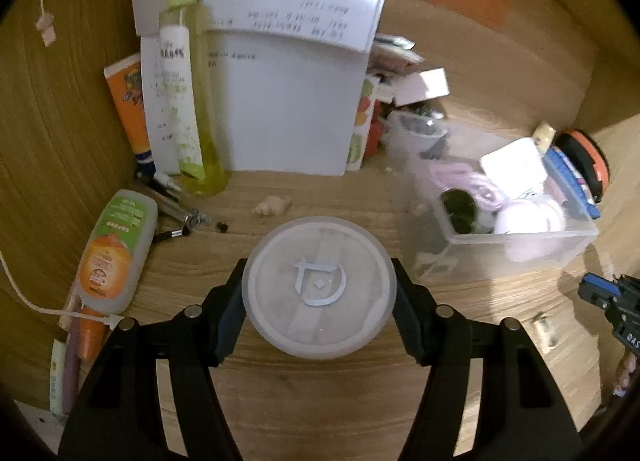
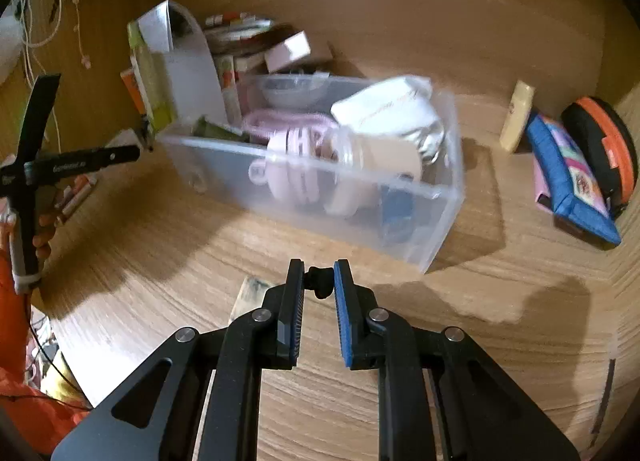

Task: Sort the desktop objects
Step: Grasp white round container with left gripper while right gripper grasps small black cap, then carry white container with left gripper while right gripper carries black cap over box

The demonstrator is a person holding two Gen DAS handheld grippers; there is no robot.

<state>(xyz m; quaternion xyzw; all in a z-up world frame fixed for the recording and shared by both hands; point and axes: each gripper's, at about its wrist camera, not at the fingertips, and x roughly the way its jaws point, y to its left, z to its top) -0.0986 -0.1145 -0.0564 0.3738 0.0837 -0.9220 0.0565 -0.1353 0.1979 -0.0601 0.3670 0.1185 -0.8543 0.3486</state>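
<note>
The left gripper (image 1: 319, 293) has its jaws clamped on a round frosted lid (image 1: 319, 287) at the centre of the left wrist view, held over the table (image 1: 320, 401). The right gripper (image 2: 319, 281) has its jaws nearly together on a small black object (image 2: 320, 281) — its identity cannot be told. The clear bin (image 2: 400, 213), already part-filled, sits in the upper middle of the right wrist view. Step in hand, by judgement: carry — the next move calls for bringing each item over its place and releasing
</note>
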